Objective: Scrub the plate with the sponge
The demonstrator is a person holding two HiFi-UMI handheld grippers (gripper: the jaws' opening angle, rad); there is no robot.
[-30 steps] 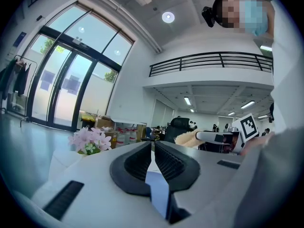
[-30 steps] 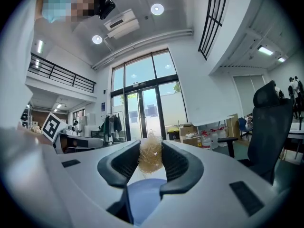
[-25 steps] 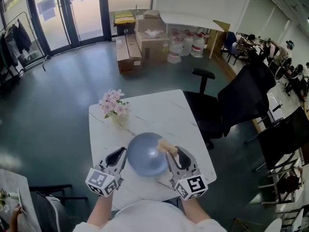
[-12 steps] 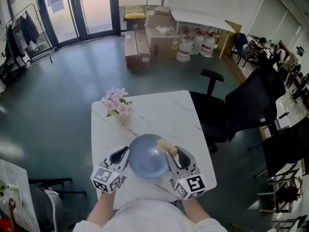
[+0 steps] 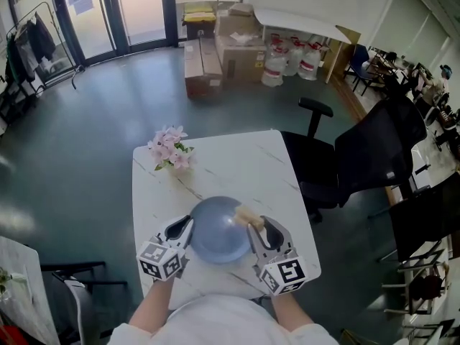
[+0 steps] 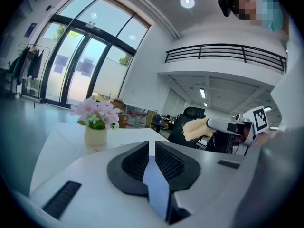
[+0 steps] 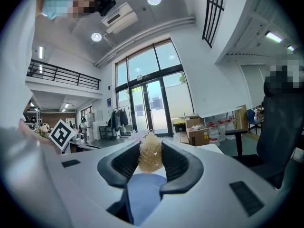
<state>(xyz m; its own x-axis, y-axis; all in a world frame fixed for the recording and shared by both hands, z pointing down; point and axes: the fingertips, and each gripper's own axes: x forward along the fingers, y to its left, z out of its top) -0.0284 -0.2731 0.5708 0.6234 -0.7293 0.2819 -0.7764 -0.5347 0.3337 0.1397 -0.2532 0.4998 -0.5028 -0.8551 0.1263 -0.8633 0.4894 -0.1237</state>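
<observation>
The left claw [image 5: 180, 229] has sunk a little, closed tight on the left rim of the blue plate [image 5: 218, 232], steadying it over the counter [image 5: 237, 165]. The right claw [image 5: 261, 230] stays clamped on the tan sponge [image 5: 246, 215] at the plate's right rim, so scrubbing looks ready to begin.

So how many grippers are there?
2. The left gripper grips the plate by its left rim; the right gripper, at the plate's right side, holds the sponge. None seem hidden.
</observation>
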